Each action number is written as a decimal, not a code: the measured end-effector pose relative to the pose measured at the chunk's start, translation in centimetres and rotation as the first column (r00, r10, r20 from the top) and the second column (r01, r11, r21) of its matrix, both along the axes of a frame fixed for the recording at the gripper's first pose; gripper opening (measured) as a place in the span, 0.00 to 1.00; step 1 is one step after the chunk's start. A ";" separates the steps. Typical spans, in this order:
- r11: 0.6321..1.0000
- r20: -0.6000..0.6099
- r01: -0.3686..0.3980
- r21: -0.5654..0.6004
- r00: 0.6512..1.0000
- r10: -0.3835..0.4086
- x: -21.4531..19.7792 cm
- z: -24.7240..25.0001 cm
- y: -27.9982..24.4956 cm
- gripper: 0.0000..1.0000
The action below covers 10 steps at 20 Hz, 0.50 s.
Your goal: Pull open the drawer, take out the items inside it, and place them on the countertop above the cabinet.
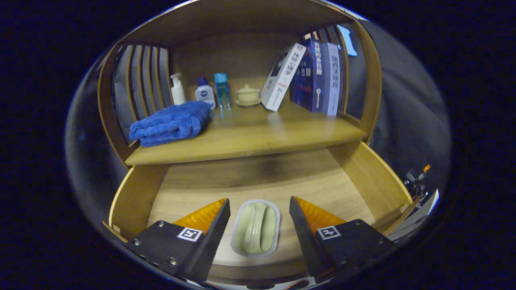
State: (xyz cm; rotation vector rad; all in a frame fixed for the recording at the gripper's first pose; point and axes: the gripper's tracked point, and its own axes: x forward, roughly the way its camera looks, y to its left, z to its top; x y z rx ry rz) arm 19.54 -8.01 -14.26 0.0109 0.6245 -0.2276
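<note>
Lying lengthwise between spread gripper [259,209] jaws, brush [256,228] in open drawer [375,181].

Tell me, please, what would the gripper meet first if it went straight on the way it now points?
Most likely the pale green oval item lying on the open drawer's floor: it sits between the open gripper fingers, though depth is hard to judge.

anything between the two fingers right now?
Yes. In the gripper view, a pale green oval dish lies on the open drawer's floor, in the gap of the open gripper. Neither finger touches it.
</note>
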 end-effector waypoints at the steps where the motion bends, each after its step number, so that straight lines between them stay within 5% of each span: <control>1: 1.000 -0.038 0.018 0.017 0.999 -0.017 0.0 -1.0 -0.2 0.85; 4: 0.996 -0.142 0.040 0.075 0.989 -0.029 0.0 -3.9 -0.1 0.79; 6: 0.995 -0.158 0.000 0.095 0.987 0.016 -0.4 -3.8 0.8 0.56; 8: 0.987 -0.152 -0.034 0.157 0.987 0.059 0.3 -4.1 1.6 0.20; 10: 0.970 -0.093 -0.063 0.235 0.992 0.087 -0.1 -3.0 2.7 0.14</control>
